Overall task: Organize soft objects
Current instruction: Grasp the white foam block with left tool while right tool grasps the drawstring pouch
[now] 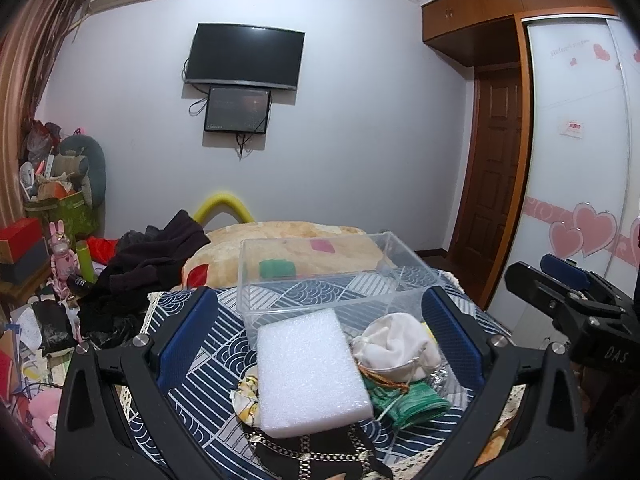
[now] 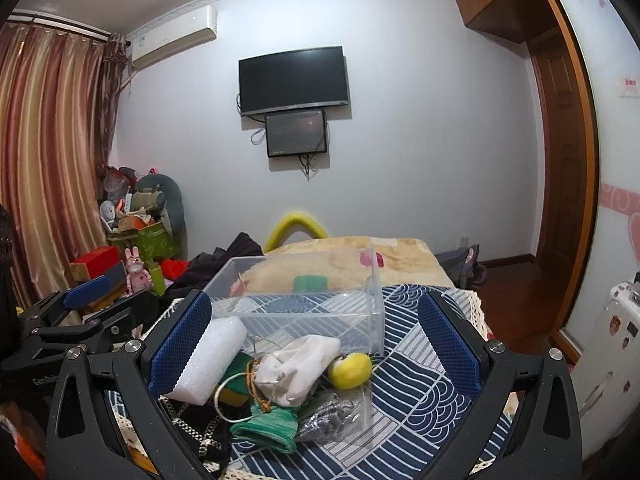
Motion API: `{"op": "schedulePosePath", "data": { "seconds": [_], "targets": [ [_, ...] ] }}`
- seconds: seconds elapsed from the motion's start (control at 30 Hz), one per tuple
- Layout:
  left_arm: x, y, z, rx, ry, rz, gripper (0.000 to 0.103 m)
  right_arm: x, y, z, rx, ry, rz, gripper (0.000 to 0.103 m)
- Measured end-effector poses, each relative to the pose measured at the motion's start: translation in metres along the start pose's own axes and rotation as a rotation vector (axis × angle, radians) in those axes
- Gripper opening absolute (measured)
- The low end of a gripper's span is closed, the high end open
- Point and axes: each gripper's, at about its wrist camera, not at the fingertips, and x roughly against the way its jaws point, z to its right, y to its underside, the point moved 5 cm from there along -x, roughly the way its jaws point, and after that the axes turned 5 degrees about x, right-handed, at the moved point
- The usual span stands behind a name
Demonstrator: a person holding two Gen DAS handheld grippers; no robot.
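A clear plastic box (image 1: 320, 276) (image 2: 304, 296) stands empty on the blue patterned cloth (image 1: 216, 360) (image 2: 420, 392). In front of it lie a white foam block (image 1: 312, 372) (image 2: 208, 360), a white drawstring pouch (image 1: 396, 344) (image 2: 300, 368), a green pouch (image 1: 412, 400) (image 2: 268, 428), a yellow ball (image 2: 350, 370), a silvery item in clear wrap (image 2: 328, 424) and a black and gold chain piece (image 1: 312, 452). My left gripper (image 1: 320, 332) is open above the pile, empty. My right gripper (image 2: 316, 340) is open, empty, over the pouches.
A beige blanket (image 1: 304, 248) and dark clothes (image 1: 160, 264) lie on the bed behind the box. Clutter, boxes and toys (image 1: 52, 240) fill the left side. A wardrobe (image 1: 580, 160) and a door stand at the right. The right gripper shows in the left wrist view (image 1: 560, 292).
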Motion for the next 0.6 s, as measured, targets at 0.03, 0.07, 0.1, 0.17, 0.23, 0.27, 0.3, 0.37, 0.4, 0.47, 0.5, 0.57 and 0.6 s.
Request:
{"op": "schedulePosePath", "data": {
  "seconds": [0.03,0.07,0.1,0.17,0.23,0.27,0.3,0.37,0.4,0.47,0.5,0.57,0.6],
  "targets": [
    [-0.003,0.001,-0.002,0.000,-0.001,-0.005,0.103,-0.003,0.002,0.002,-0.006,0.003,-0.008,0.103],
    [-0.006,0.002,-0.004,-0.001,0.001,-0.016,0.103,-0.005,0.003,0.005,-0.012,0.009,-0.016,0.103],
    [-0.010,0.004,-0.006,0.002,0.002,-0.027,0.103,-0.007,0.006,0.008,-0.018,0.012,-0.022,0.103],
    [-0.021,0.008,-0.013,0.022,0.005,-0.055,0.103,-0.015,0.011,0.015,-0.029,0.020,-0.042,0.103],
    [-0.030,0.011,-0.020,0.043,0.015,-0.087,0.103,-0.021,0.016,0.020,-0.039,0.017,-0.064,0.103],
    [-0.037,0.014,-0.023,0.056,0.018,-0.109,0.103,-0.026,0.019,0.023,-0.047,0.015,-0.081,0.103],
    [-0.043,0.017,-0.027,0.068,0.019,-0.128,0.103,-0.030,0.023,0.025,-0.052,0.012,-0.093,0.102],
    [-0.056,0.024,-0.031,0.091,0.023,-0.171,0.103,-0.039,0.030,0.028,-0.058,-0.003,-0.125,0.100],
    [-0.063,0.028,-0.033,0.100,0.024,-0.196,0.103,-0.042,0.033,0.027,-0.060,-0.011,-0.140,0.099],
    [-0.075,0.036,-0.036,0.116,0.027,-0.238,0.103,-0.051,0.040,0.026,-0.064,-0.034,-0.173,0.097],
    [-0.078,0.040,-0.036,0.122,0.032,-0.252,0.103,-0.054,0.043,0.025,-0.063,-0.045,-0.188,0.096],
    [-0.088,0.048,-0.037,0.136,0.047,-0.290,0.103,-0.062,0.050,0.022,-0.060,-0.063,-0.220,0.093],
    [-0.092,0.052,-0.036,0.136,0.051,-0.300,0.103,-0.066,0.053,0.020,-0.055,-0.070,-0.232,0.091]
  ]
}}
